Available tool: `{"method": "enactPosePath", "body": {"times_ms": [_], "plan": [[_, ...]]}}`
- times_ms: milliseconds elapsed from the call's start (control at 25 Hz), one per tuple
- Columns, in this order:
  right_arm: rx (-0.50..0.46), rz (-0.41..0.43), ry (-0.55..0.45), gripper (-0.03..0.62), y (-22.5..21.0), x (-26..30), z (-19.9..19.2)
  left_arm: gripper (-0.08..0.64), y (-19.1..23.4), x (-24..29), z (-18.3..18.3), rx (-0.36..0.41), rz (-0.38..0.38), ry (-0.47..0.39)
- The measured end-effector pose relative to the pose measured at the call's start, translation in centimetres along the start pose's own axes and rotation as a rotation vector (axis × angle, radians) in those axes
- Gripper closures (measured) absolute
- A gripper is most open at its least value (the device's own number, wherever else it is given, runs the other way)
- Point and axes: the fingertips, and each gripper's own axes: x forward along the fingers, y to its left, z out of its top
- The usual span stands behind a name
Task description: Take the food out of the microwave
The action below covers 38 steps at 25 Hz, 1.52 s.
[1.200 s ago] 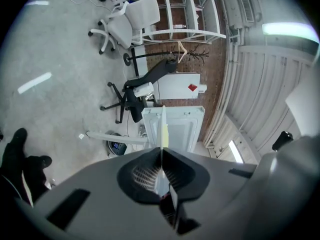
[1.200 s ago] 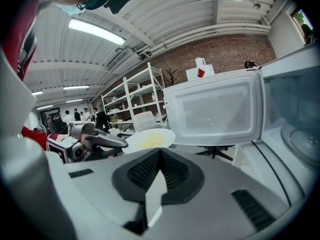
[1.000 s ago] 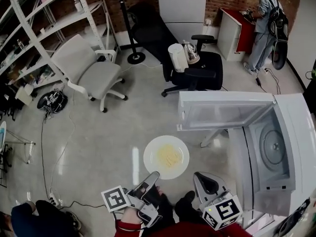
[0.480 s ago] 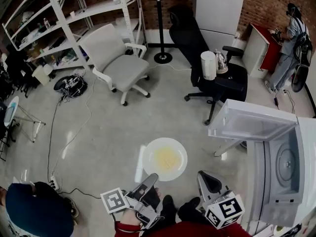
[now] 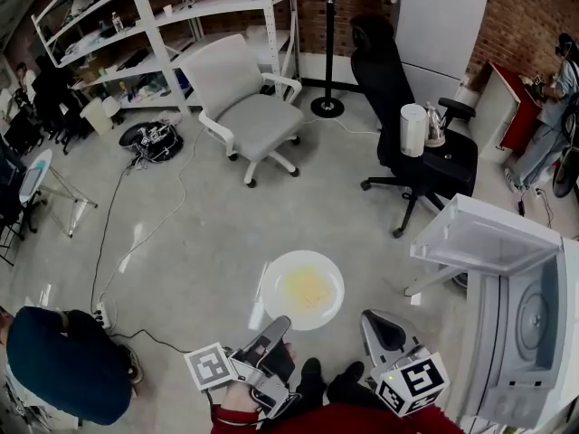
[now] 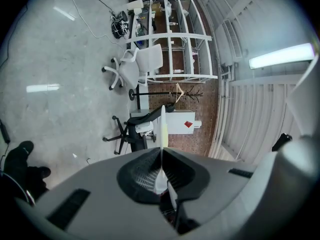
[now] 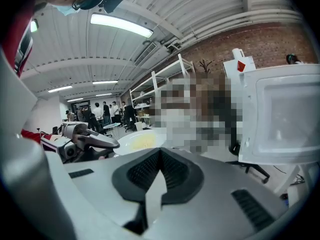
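A white plate (image 5: 303, 289) with yellow food on it hangs level over the floor, and my left gripper (image 5: 274, 329) is shut on its near rim. In the left gripper view the plate (image 6: 163, 126) shows edge-on, clamped between the jaws of the left gripper (image 6: 161, 154). My right gripper (image 5: 379, 325) is beside it to the right, shut with nothing in it. The right gripper view shows the plate (image 7: 142, 141) and the left gripper (image 7: 89, 140) past the closed right gripper (image 7: 160, 156). The white microwave (image 5: 532, 333) stands at the right with its door (image 5: 488, 238) swung open and its chamber bare.
A white office chair (image 5: 244, 107) and a black chair (image 5: 407, 143) carrying a kettle stand ahead on the concrete floor. White shelving (image 5: 136, 25) lines the back wall. A person in dark blue (image 5: 63, 364) crouches at the lower left beside floor cables (image 5: 136, 242).
The head view has swung left, so the microwave and its open door slid toward the right edge. The plate stays in the left gripper; both grippers keep their places.
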Motion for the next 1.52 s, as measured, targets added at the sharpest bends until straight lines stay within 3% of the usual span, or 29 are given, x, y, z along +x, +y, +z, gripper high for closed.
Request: {"method": "enactPosePath", "body": {"times_ms": [480, 680, 1520], "plan": [[-0.108, 0.090, 0.035, 0.583, 3.2, 2.6, -0.2, 0.540, 0.4, -2.1, 1.9, -0.014, -0.018, -0.067], [-0.103, 0.120, 0.029, 0.583, 4.3, 3.3, 0.2, 0.540, 0.4, -2.6, 2.5, -0.019, -0.019, -0.080], [-0.089, 0.103, 0.027, 0.583, 5.1, 2.5, -0.1, 0.540, 0.3, -3.8, 2.0, -0.014, -0.027, -0.069]]}}
